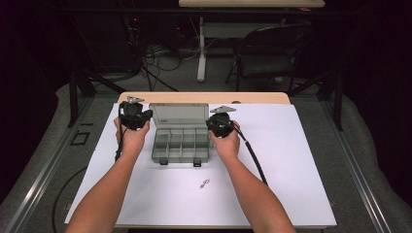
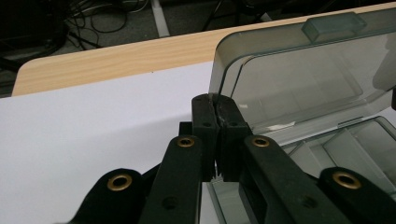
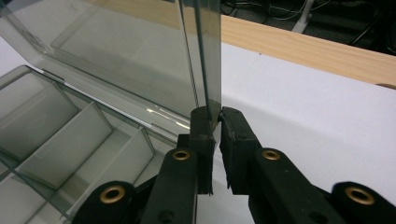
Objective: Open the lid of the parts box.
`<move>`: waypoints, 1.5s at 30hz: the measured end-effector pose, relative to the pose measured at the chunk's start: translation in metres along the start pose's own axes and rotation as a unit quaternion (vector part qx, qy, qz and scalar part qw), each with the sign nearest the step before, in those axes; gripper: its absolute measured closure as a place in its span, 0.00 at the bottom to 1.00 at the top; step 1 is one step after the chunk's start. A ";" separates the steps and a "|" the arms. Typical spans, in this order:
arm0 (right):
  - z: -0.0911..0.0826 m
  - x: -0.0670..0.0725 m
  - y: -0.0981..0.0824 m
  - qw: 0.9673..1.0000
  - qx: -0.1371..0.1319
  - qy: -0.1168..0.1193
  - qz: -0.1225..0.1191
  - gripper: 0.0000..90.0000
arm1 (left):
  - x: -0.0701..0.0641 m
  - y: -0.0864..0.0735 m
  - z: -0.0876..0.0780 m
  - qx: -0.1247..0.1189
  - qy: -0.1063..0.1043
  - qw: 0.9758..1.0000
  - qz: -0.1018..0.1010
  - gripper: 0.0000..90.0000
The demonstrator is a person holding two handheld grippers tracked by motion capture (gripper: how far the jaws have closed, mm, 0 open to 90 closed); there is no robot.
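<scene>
**Both claws pinch the lid's side edges, box between them**

The left claw (image 2: pixel 216 122) is closed on the left edge of the clear lid (image 2: pixel 303 74), near its lower corner. The compartment box (image 1: pixel 180 144) sits mid-counter, its long axis running left to right, lid raised at the back and hinged along the far side. The right claw (image 3: pixel 216 122) grips the lid's right edge the same way. Neither hand is nearer; the lid will likely swing about its hinge. White counter (image 1: pixel 291 160) lies open in front, and a small item (image 1: pixel 204 183) lies near the front.
</scene>
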State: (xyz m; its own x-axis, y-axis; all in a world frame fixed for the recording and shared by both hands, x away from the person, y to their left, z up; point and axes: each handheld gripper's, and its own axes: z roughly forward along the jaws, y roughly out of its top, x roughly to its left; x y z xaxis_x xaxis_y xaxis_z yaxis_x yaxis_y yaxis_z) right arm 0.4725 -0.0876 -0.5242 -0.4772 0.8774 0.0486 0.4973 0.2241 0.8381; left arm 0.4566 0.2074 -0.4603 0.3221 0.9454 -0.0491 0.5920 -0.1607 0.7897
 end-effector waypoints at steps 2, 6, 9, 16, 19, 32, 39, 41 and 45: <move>-0.001 0.001 0.000 1.000 0.002 -0.002 -0.007 0.94 | 0.001 0.000 0.000 0.000 -0.001 1.000 0.002 0.98; -0.002 0.000 0.001 1.000 0.006 -0.001 -0.007 0.94 | 0.001 0.001 0.000 0.002 -0.002 1.000 0.006 0.98; -0.003 -0.001 0.001 1.000 0.010 0.003 -0.004 0.94 | 0.001 0.001 0.000 0.001 -0.005 1.000 0.007 0.98; -0.002 -0.002 0.002 1.000 0.013 0.004 0.007 0.94 | 0.002 0.000 0.001 0.000 -0.017 1.000 0.006 0.92; -0.002 -0.002 0.002 1.000 0.014 0.003 0.009 0.94 | 0.004 -0.004 0.001 0.004 -0.025 1.000 -0.006 0.85; -0.002 0.000 0.003 1.000 0.013 -0.002 0.018 0.94 | 0.009 -0.037 0.011 0.079 -0.048 0.995 -0.035 0.86; -0.002 0.001 0.003 1.000 0.013 -0.002 0.020 0.94 | 0.003 -0.054 0.020 0.112 -0.057 0.992 -0.031 0.92; -0.002 0.001 0.002 1.000 0.013 -0.003 0.020 0.94 | 0.001 -0.055 0.021 0.117 -0.060 0.991 -0.029 0.94; -0.003 0.001 0.002 1.000 0.013 -0.002 0.020 0.94 | 0.001 -0.055 0.021 0.120 -0.058 0.991 -0.032 0.95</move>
State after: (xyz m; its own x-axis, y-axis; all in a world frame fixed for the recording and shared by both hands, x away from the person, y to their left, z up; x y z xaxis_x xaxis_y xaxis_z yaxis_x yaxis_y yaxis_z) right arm 0.4715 -0.0874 -0.5207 -0.4544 0.8872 0.0794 0.5344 0.2002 0.8212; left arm 0.4400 0.2114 -0.5172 0.3522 0.9192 -0.1760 0.7684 -0.1767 0.6152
